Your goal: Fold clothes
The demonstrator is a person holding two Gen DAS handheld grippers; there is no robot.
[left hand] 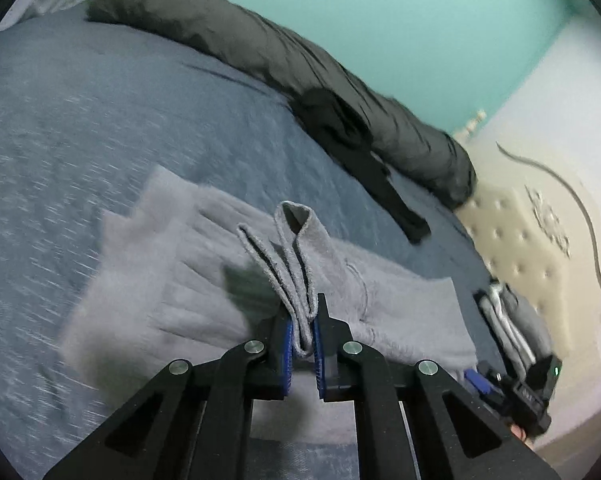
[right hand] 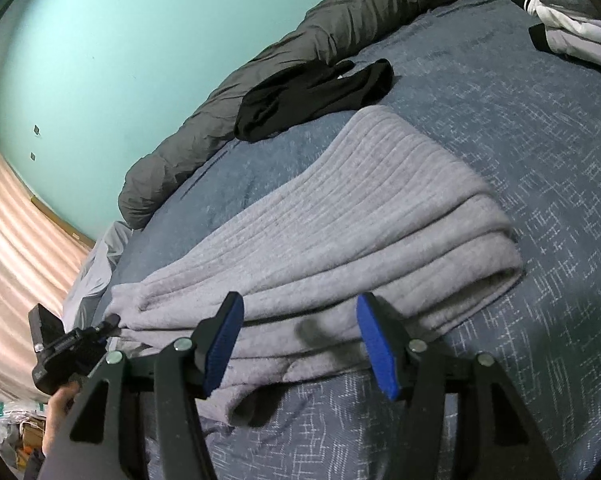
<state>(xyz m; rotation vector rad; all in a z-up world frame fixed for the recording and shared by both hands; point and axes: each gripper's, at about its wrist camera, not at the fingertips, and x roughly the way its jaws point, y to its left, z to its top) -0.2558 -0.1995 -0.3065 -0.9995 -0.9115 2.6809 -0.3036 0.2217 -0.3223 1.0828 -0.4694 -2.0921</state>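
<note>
Grey ribbed knit garment (right hand: pixel 340 216), folded flat on blue cross-hatched bedspread (right hand: pixel 520 152). Left gripper (left hand: pixel 303 330) clamped on garment's doubled, upstanding edge. Right gripper (right hand: pixel 300 344) jaws wide, blue ridged pads (right hand: pixel 374 344) over near hem. Black crumpled garment (right hand: pixel 312 96) beyond.

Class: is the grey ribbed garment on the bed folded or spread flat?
Folded: the grey ribbed garment shows stacked layers along its near edge.
</note>
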